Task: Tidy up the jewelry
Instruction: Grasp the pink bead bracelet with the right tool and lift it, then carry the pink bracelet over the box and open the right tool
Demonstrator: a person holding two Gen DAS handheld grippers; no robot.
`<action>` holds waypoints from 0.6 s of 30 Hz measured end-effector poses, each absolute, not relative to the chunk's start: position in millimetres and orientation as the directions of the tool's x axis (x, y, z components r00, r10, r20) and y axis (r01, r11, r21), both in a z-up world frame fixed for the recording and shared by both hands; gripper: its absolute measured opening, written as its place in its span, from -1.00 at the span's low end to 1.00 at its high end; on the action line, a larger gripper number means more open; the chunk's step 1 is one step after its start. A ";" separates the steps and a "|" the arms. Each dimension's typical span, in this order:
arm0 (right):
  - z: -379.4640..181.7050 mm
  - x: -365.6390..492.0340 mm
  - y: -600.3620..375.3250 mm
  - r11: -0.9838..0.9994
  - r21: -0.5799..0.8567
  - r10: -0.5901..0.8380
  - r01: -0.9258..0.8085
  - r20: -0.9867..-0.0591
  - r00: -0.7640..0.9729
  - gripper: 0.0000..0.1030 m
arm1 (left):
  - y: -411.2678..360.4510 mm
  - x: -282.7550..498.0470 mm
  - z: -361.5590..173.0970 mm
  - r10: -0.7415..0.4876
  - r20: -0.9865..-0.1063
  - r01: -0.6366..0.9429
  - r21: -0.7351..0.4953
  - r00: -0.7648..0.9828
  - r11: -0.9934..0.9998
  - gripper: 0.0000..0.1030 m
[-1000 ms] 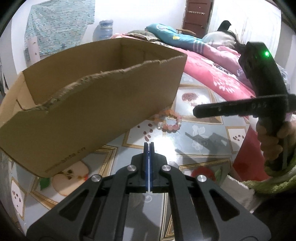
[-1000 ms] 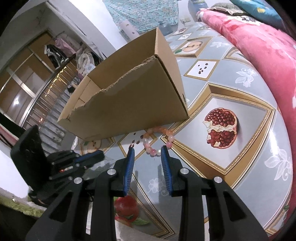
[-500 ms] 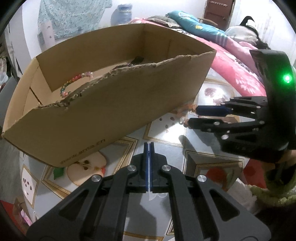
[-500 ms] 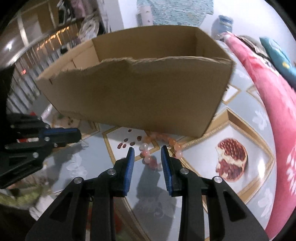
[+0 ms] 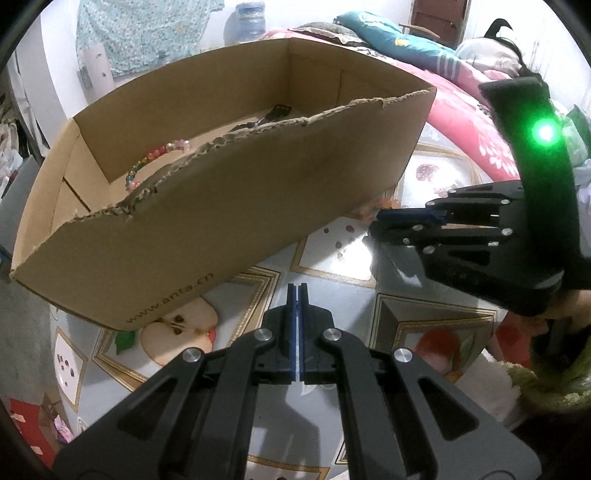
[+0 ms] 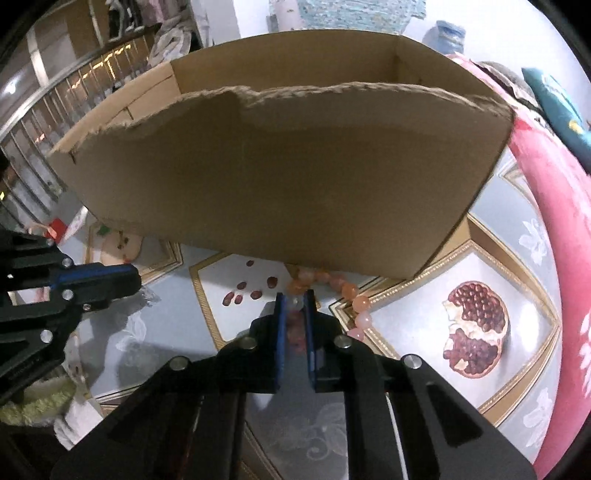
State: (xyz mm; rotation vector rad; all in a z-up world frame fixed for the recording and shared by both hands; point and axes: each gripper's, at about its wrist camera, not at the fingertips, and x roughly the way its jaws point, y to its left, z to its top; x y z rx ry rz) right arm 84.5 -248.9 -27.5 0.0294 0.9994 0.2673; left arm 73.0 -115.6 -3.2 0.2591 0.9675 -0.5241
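Note:
A pink and orange bead bracelet lies on the patterned tablecloth against the foot of a cardboard box. My right gripper has its blue pads closed around part of the bracelet; it also shows in the left wrist view at the box's right corner. My left gripper is shut and empty, in front of the box. Inside the box lie a coloured bead bracelet and a dark item.
The fruit-print tablecloth covers the table. A pink floral blanket runs along the right side. A bed with pillows and a water jug stand behind the box.
My right gripper moved down onto the bracelet and its jaws narrowed around the beads. The left gripper stayed shut and rose a little, so more of the box's inside shows.

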 end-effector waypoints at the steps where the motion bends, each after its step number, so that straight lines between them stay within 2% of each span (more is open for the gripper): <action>1: -25.6 83.4 -250.5 0.966 0.163 0.246 -0.202 -0.822 0.513 -0.81 | -115.3 72.8 -3.2 -0.306 -0.835 0.532 -0.020 0.456 0.847 -1.00; 8: -8.7 74.5 -272.0 0.947 0.278 0.320 -0.161 -0.778 0.541 -0.81 | -115.7 69.3 -1.5 -0.305 -0.832 0.533 -0.013 0.464 0.846 -1.00; 18: 14.2 68.3 -289.2 0.927 0.350 0.361 -0.136 -0.728 0.583 -0.81 | -113.9 66.0 2.1 -0.305 -0.828 0.531 -0.010 0.471 0.847 -1.00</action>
